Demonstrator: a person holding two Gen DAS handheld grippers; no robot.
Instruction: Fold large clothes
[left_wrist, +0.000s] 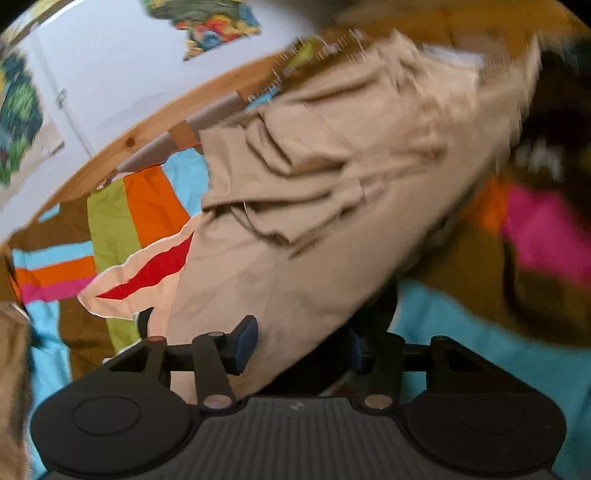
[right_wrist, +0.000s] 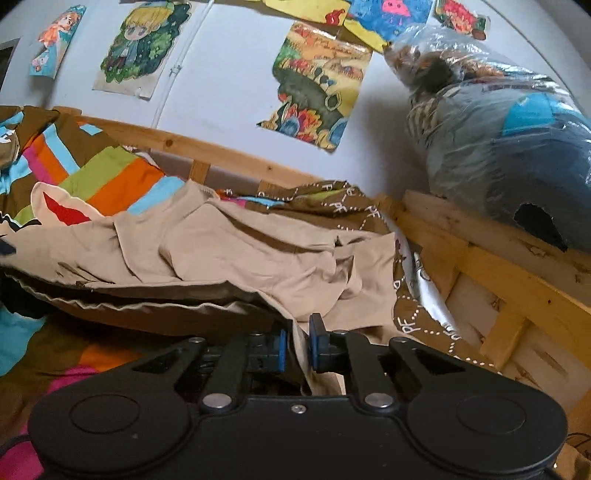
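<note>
A large beige garment with a flap pocket lies crumpled across the striped bedcover. In the left wrist view it drapes over my left gripper and fills the wide gap between the fingers. The left blue pad shows, while the right pad is mostly hidden by cloth, so this gripper stands open. In the right wrist view the beige garment spreads ahead in folds. My right gripper is shut on an edge of it, with the blue pads nearly together.
A wooden bed rail runs along the white wall with paper drawings. At the right, a clear plastic bag of soft things sits on a wooden ledge. A brown patterned sheet bunches at the bed corner.
</note>
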